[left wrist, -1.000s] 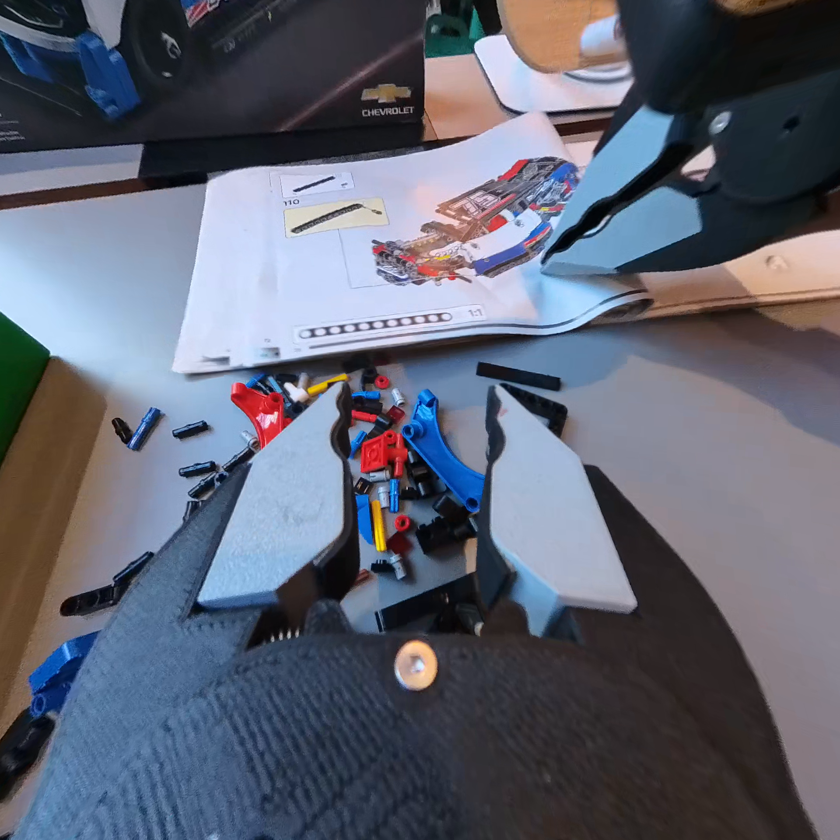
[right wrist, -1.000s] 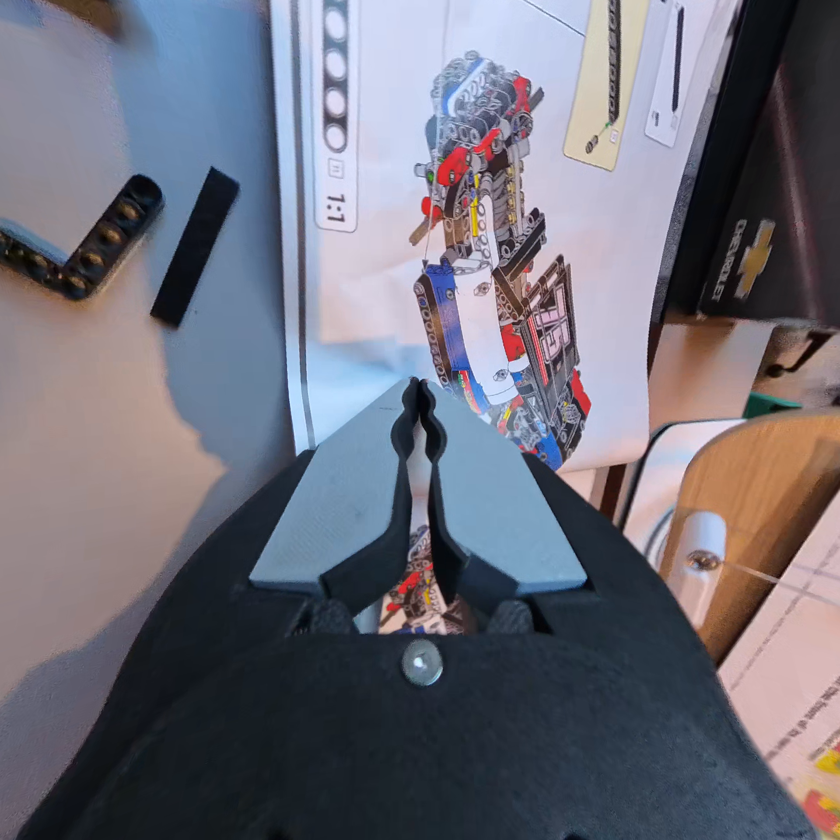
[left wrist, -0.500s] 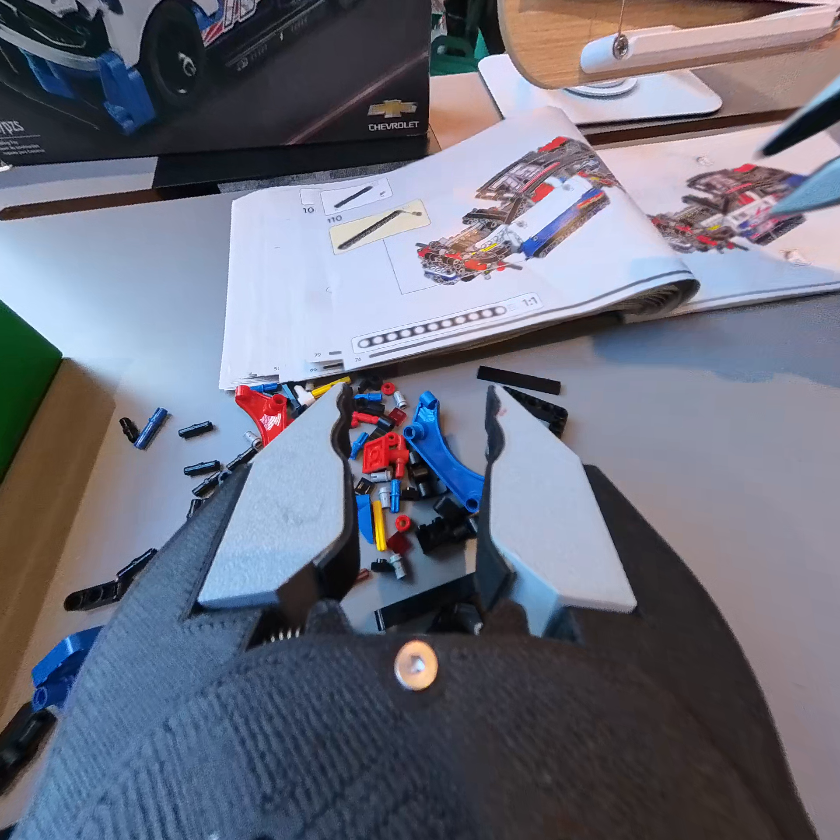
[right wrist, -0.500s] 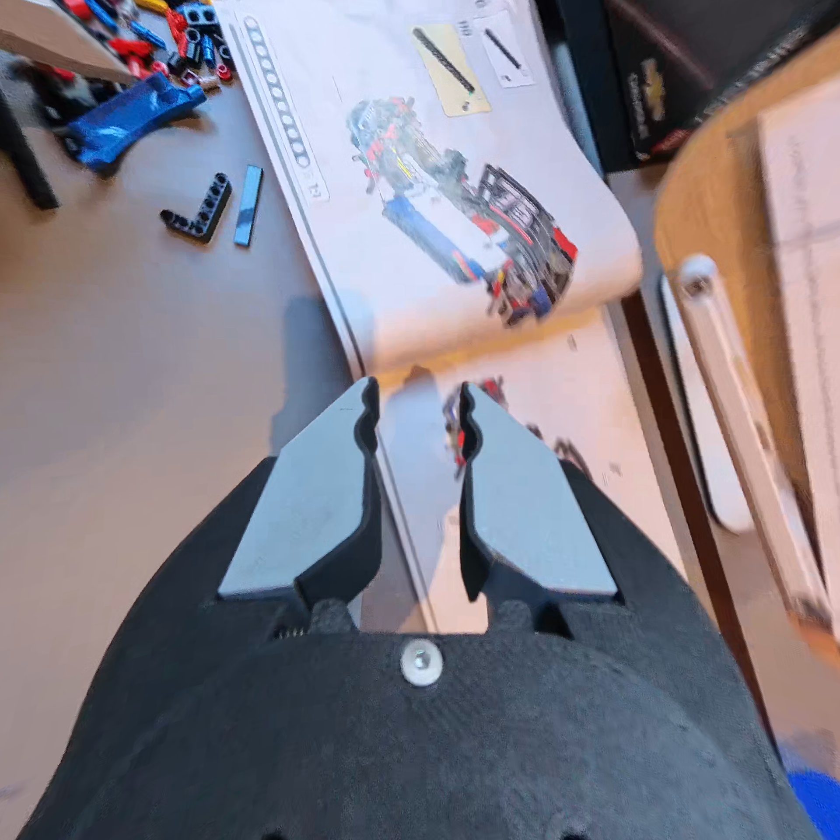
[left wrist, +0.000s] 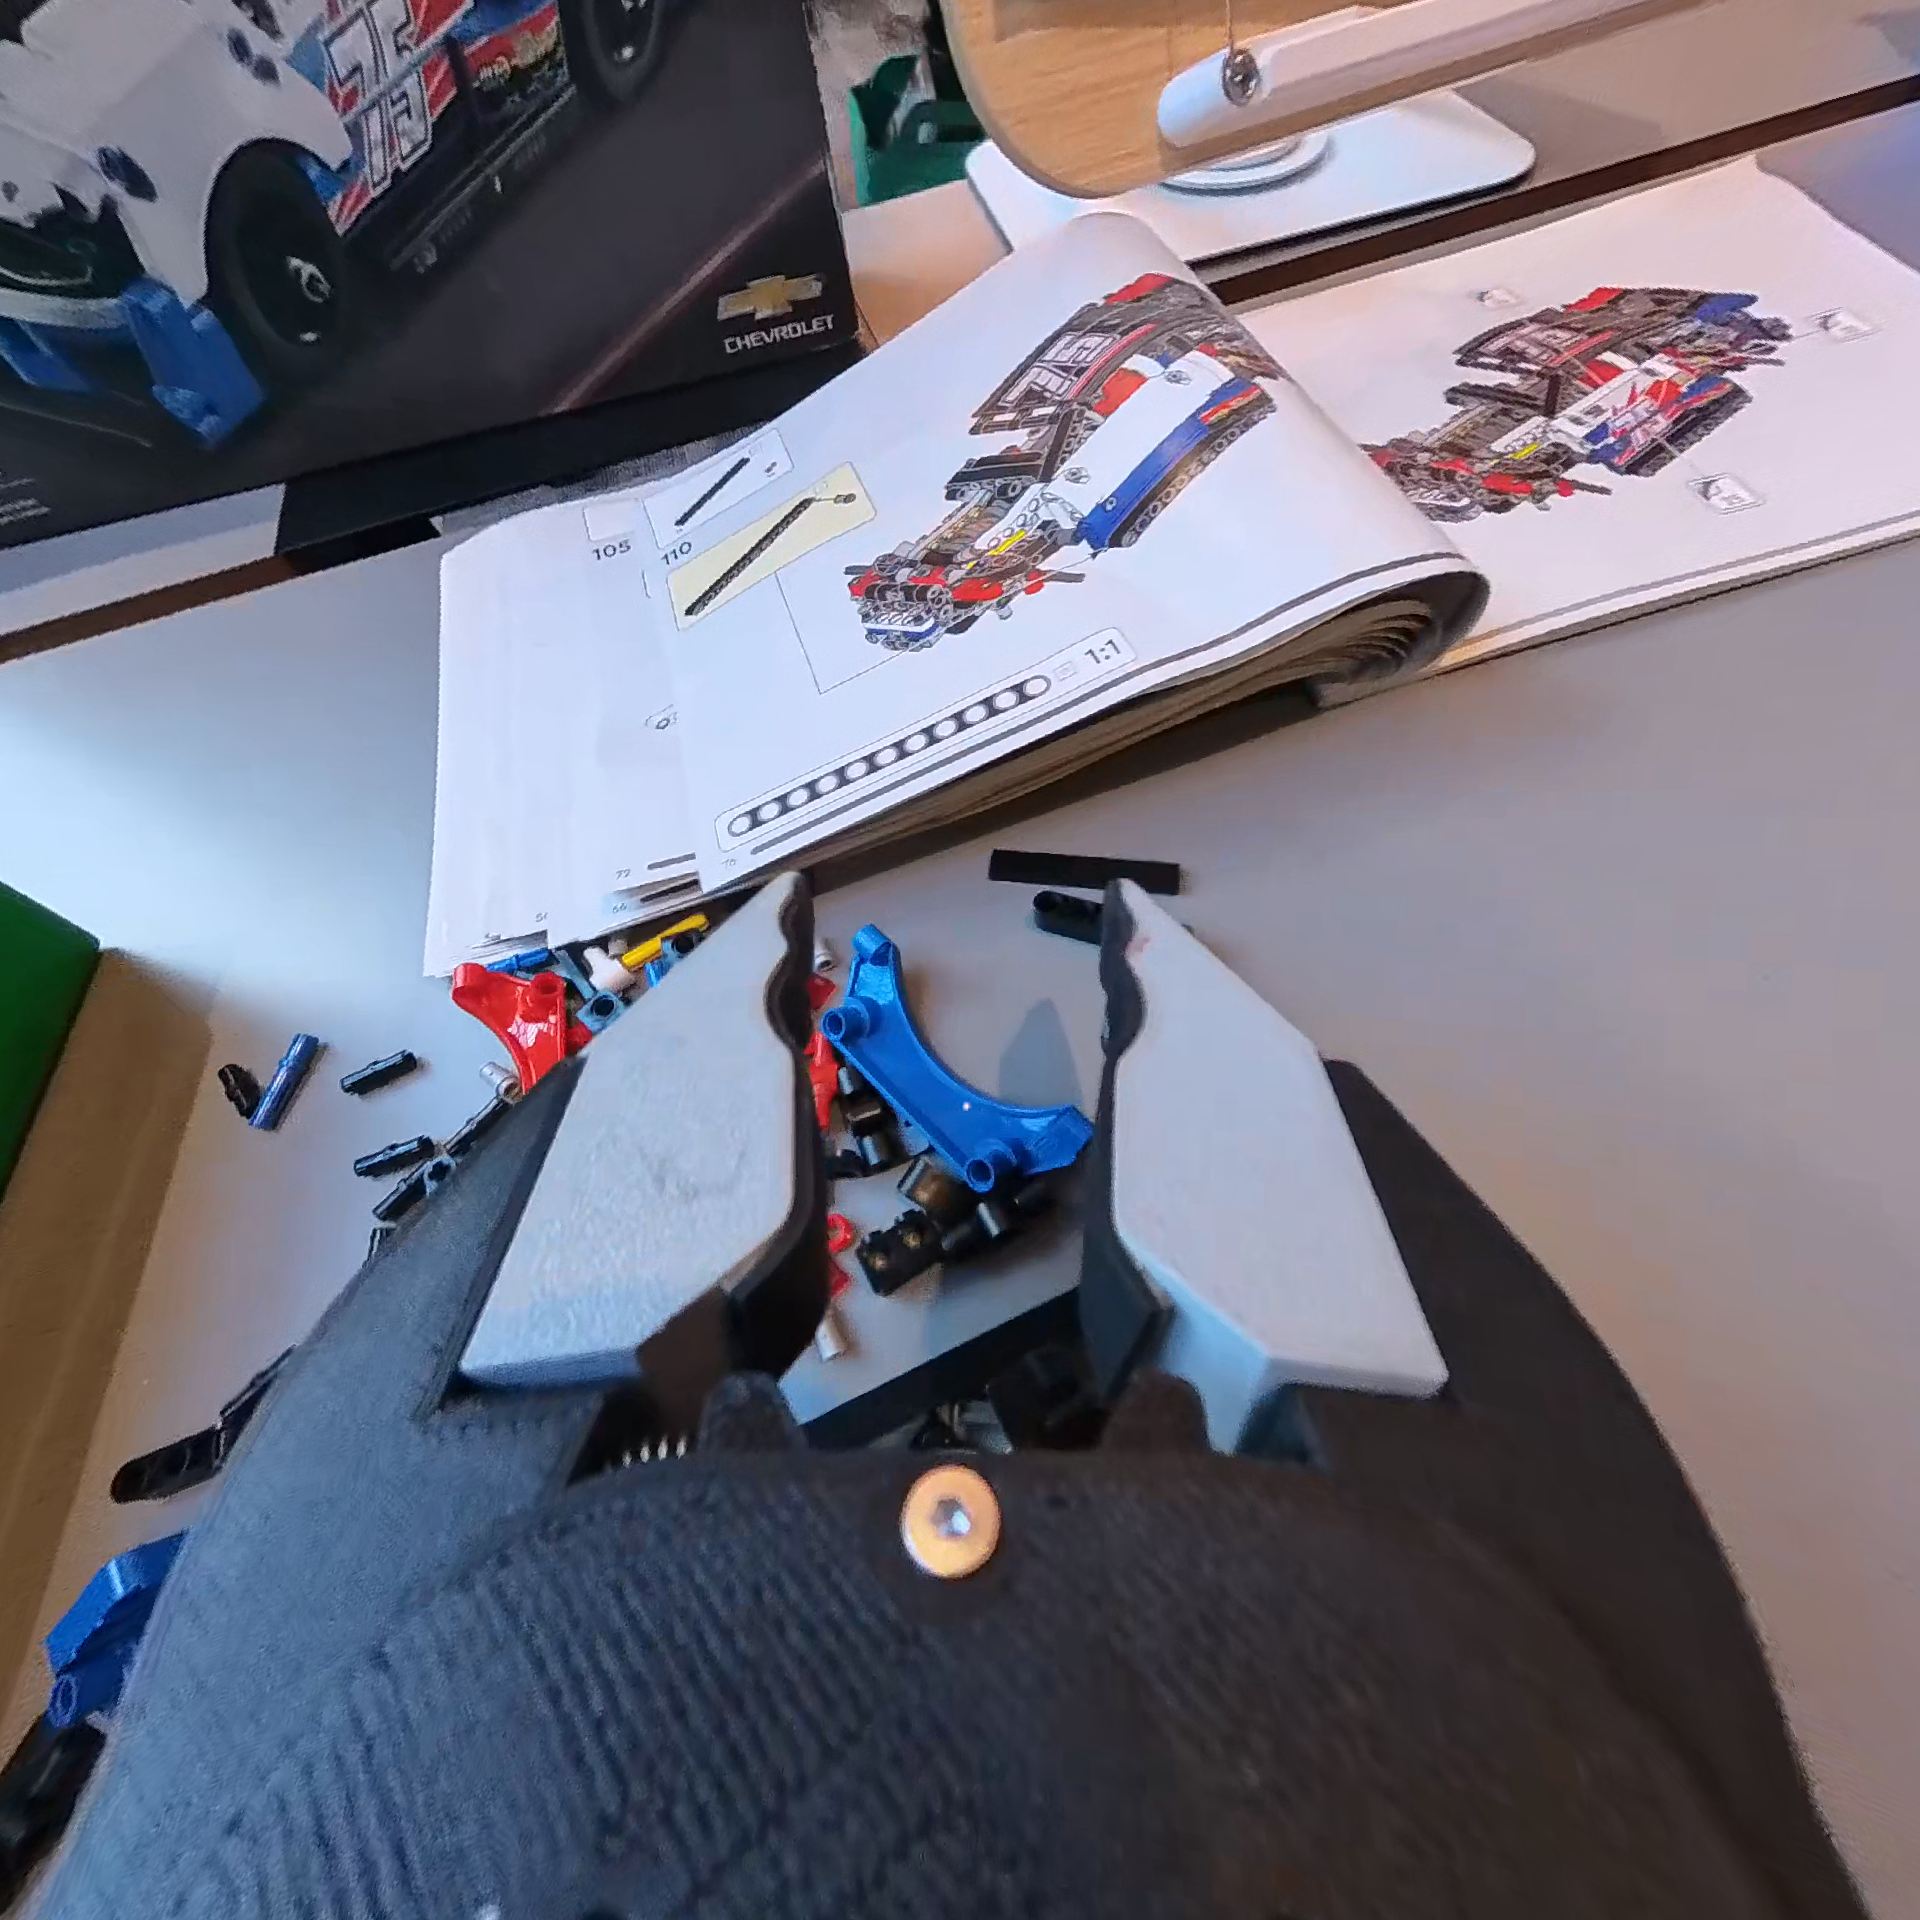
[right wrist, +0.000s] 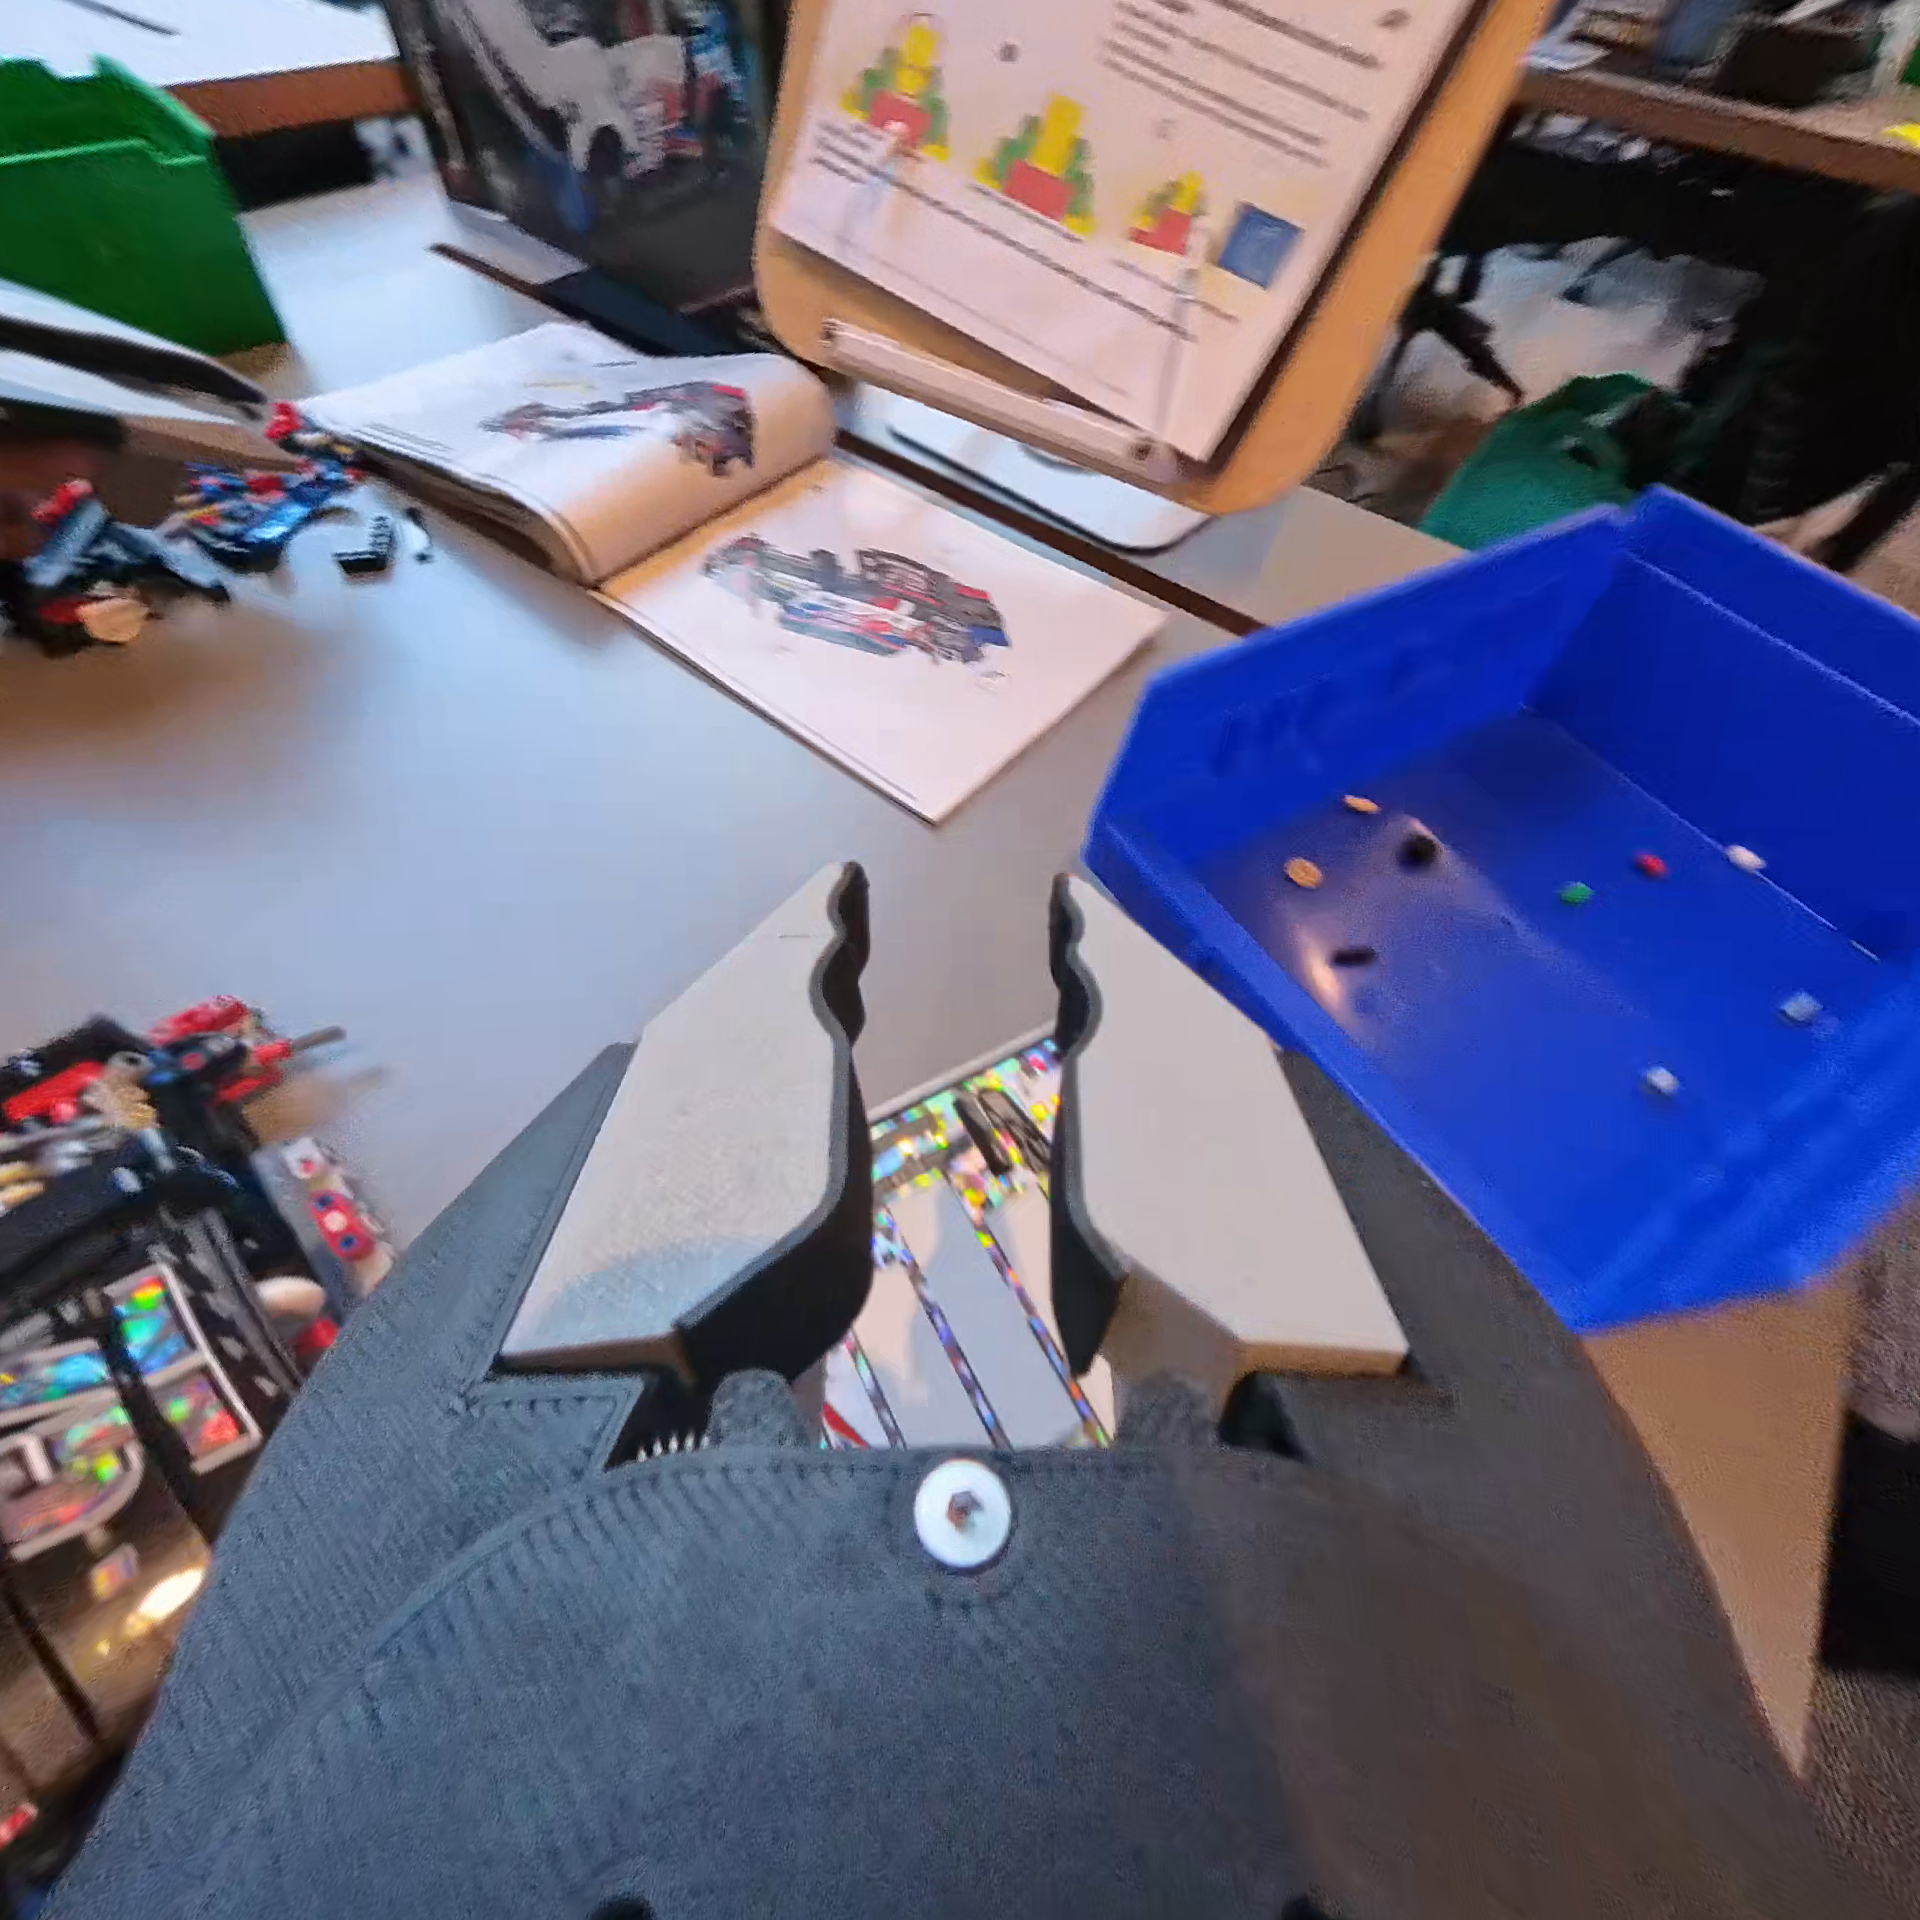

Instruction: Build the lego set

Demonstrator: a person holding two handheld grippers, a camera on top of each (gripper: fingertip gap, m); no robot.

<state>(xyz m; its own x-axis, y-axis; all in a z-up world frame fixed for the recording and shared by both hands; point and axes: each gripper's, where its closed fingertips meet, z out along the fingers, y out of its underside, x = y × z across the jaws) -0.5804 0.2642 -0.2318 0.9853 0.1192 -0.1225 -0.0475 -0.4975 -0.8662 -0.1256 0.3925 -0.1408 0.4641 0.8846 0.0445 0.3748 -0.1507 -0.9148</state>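
Observation:
My left gripper (left wrist: 951,920) is open and empty, low over a pile of small loose pieces on the grey table. A curved blue piece (left wrist: 940,1101) lies between its fingers, with black connectors (left wrist: 940,1210) beside it. A red piece (left wrist: 514,1013) and a thin black strip (left wrist: 1081,868) lie near. The open instruction booklet (left wrist: 935,582) lies just beyond. My right gripper (right wrist: 951,899) is open and empty above the table, over a holographic sticker sheet (right wrist: 956,1143). The partly built car (right wrist: 114,1174) sits at its lower left. The booklet (right wrist: 727,520) lies far ahead.
A blue bin (right wrist: 1558,935) with a few tiny pieces stands at the right. A wooden stand with a printed sheet (right wrist: 1091,208) and the set's dark box (left wrist: 416,208) stand behind the booklet. A green box (right wrist: 114,208) is at the far left. My right fingertips sit around 50 cm from my left ones. The partly built car (right wrist: 114,1174) is about 20 cm from my right fingertips.
My right gripper let go of the booklet page, opened, and pulled back and away to the right, near the blue bin. My left gripper opened wider and shifted slightly over the pile.

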